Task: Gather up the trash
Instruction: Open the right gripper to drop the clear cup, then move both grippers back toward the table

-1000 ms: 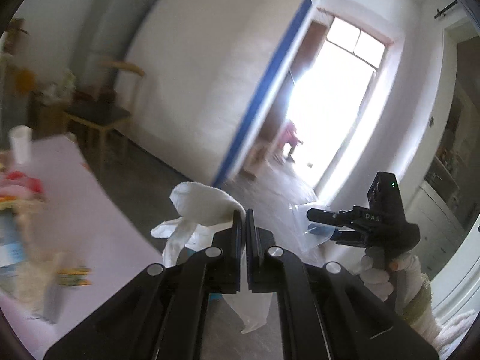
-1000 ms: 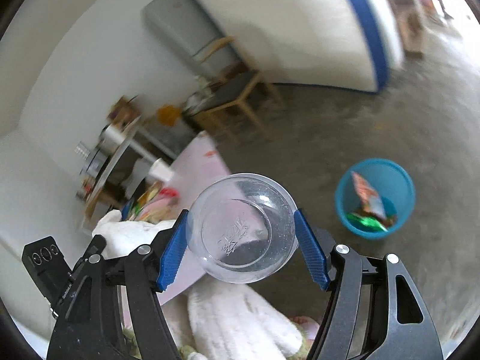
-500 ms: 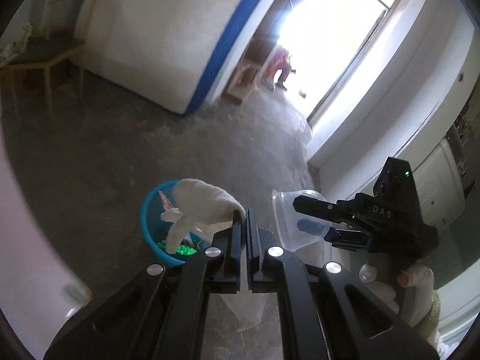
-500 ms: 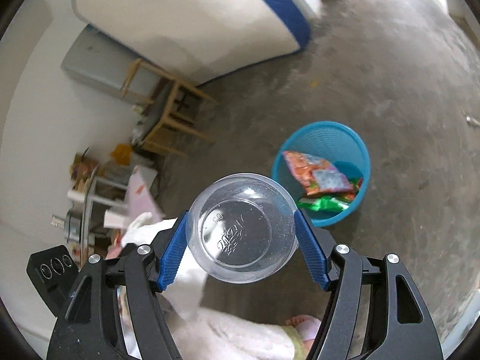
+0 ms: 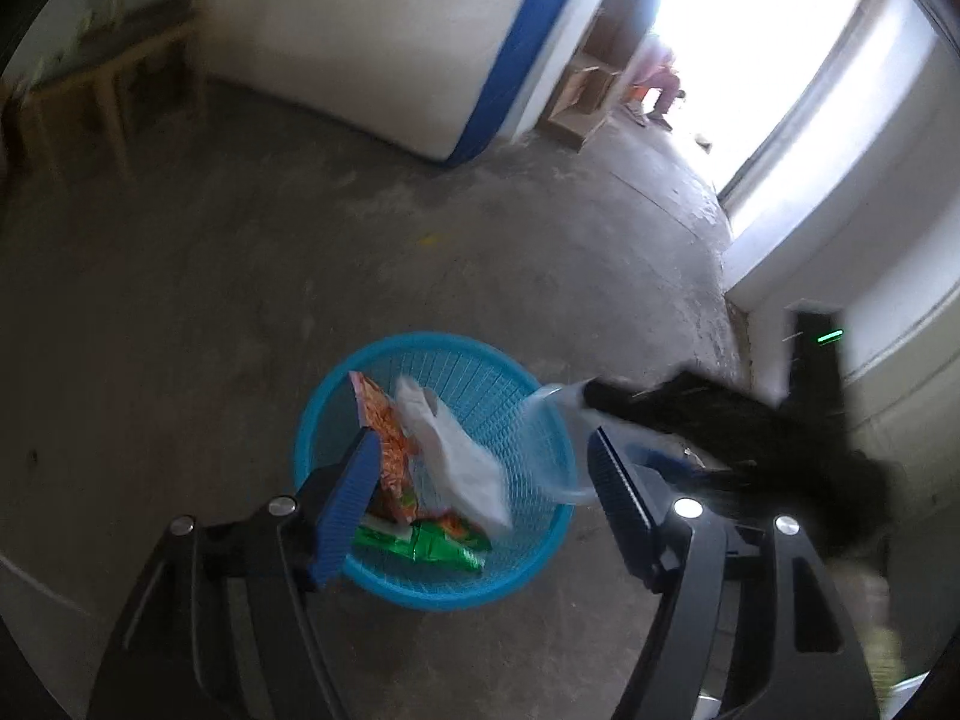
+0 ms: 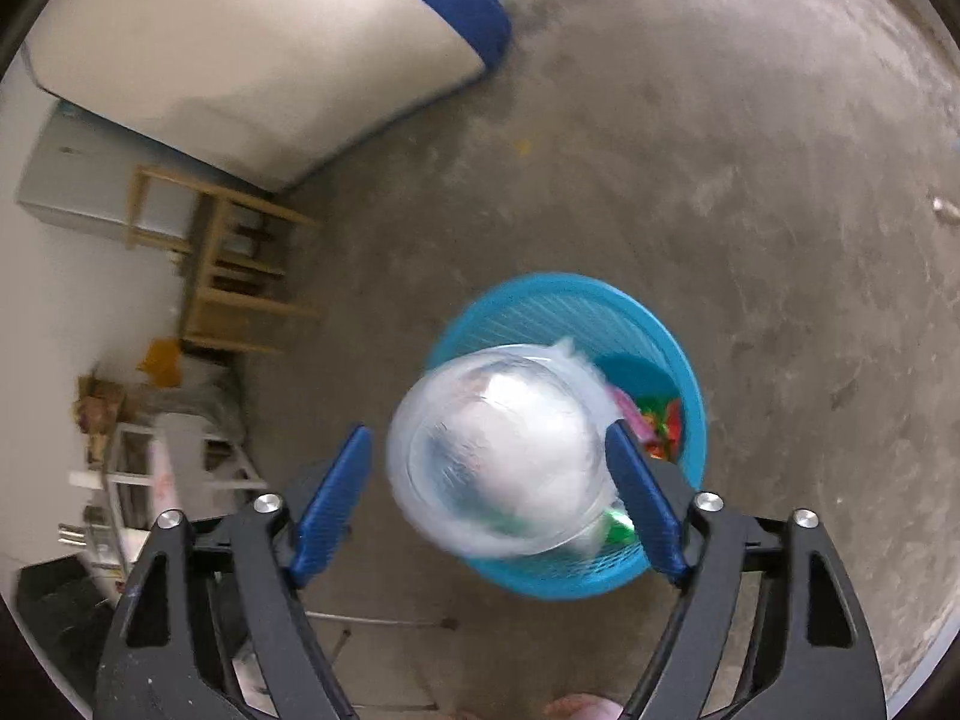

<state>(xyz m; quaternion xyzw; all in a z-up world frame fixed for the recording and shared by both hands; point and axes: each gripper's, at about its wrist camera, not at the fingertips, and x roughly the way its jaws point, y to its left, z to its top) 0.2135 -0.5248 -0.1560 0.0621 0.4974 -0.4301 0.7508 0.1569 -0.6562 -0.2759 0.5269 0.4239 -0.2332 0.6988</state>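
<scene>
Right gripper (image 5: pixel 750 438) in the left wrist view: a dark motion-blurred mass, its finger outlines lost. Clear plastic cup (image 6: pixel 504 456): smeared by motion, hiding much of the blue basket's (image 6: pixel 558 294) contents; contact with the blue pads cannot be told. Wrappers (image 5: pixel 420 546) near the left pad: print illegible. Figure in the far doorway (image 5: pixel 654 78): washed out by glare. Wooden chair (image 5: pixel 90 96): blurred.

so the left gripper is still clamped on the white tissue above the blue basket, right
Not quite. In the left wrist view the left gripper has its jaws opening and apart, with nothing pressed between them; the white tissue is loose over the blue basket, above the snack wrappers.
</scene>
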